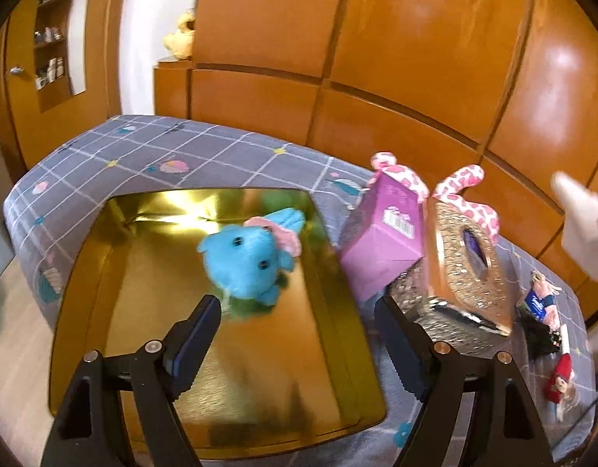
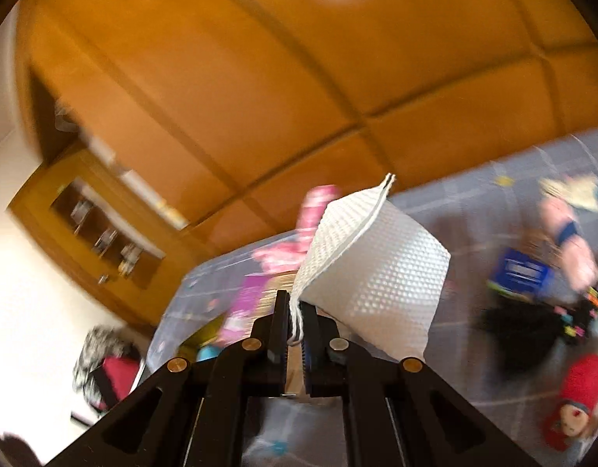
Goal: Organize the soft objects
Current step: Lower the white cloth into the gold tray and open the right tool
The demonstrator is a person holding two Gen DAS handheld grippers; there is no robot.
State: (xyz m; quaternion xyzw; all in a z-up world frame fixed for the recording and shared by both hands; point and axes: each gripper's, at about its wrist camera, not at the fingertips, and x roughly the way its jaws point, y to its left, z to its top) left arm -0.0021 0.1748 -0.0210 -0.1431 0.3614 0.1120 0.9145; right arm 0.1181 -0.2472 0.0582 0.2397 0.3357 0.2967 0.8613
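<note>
A blue plush toy (image 1: 247, 260) lay inside the gold tray (image 1: 88, 272) on the grey checked bedspread (image 1: 205, 148), with a blurred green shape partly hidden beneath it. The left gripper (image 1: 297, 340) hung just above the tray's near half with its jaws spread wide and nothing between them — the toy sat apart from its fingertips, toward the tray's far end. Just beside the tray, on the side away from the shelved wall, a purple box (image 1: 380, 241) leaned against a glittery tissue box (image 1: 466, 264) trimmed with pink-and-white fabric. Farther from the tray along the bedspread lay a small pink doll in dark blue (image 1: 542, 299) and a red-capped doll (image 1: 560, 377). The right gripper (image 2: 295, 330) was clenched tight on the edge of a white quilted cloth (image 2: 377, 272), which was folded over and hung in the air above the bedspread — in the left wrist view the same cloth showed as a white blur well away from the tray, against the orange wooden panelling (image 1: 415, 58). The right wrist view was heavily blurred, so the toys beyond the cloth could not be made out clearly.
</note>
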